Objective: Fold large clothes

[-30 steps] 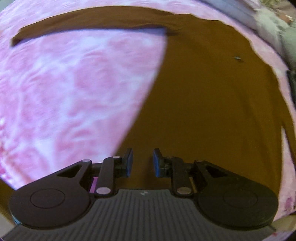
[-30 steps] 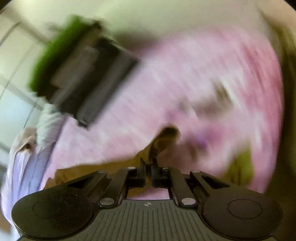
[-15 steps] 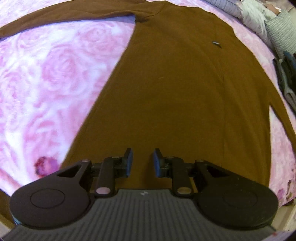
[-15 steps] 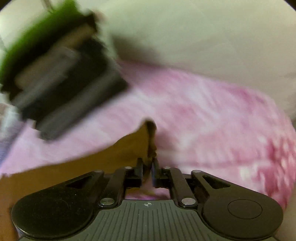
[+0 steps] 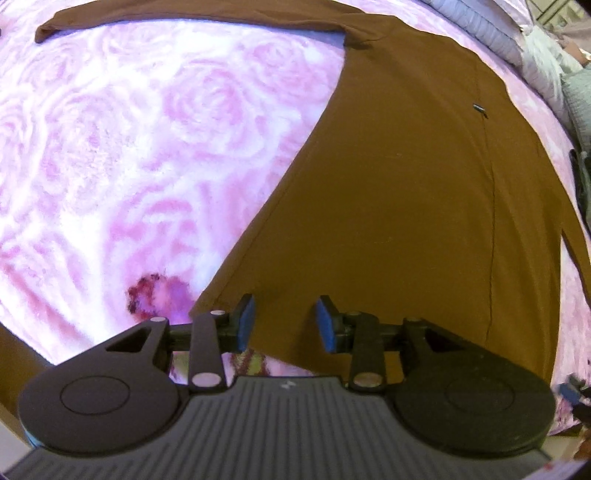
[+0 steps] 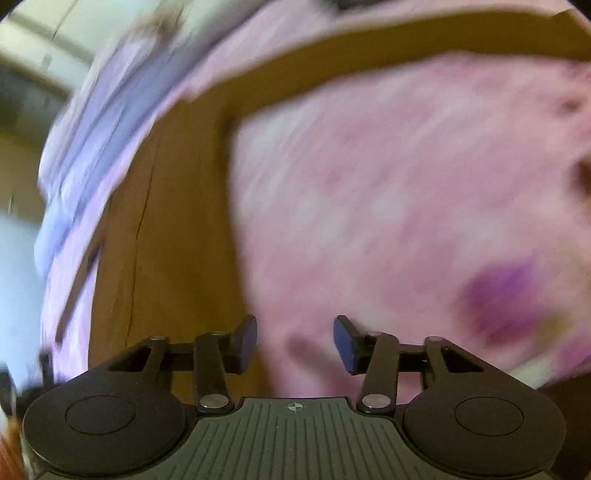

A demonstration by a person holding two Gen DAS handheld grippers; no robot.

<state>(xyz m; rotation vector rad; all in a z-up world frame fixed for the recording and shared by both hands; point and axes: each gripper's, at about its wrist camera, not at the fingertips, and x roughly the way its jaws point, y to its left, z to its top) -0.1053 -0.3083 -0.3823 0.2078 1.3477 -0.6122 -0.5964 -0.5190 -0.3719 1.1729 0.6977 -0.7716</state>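
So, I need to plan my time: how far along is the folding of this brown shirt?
Early. Done: the shirt lies flat on the pink bedspread, one sleeve stretched out. In hand: nothing; the left claw hangs open over the hem, and the right claw has just been opening, empty. Left: every fold.

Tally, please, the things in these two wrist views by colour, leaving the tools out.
Brown: 1, the long-sleeved top, spread flat.
Pink: 1, the rose-patterned bedspread beneath it.
Pale grey-lilac: 1 heap of bedding at the far edge; pieces not separable.
Total: 3
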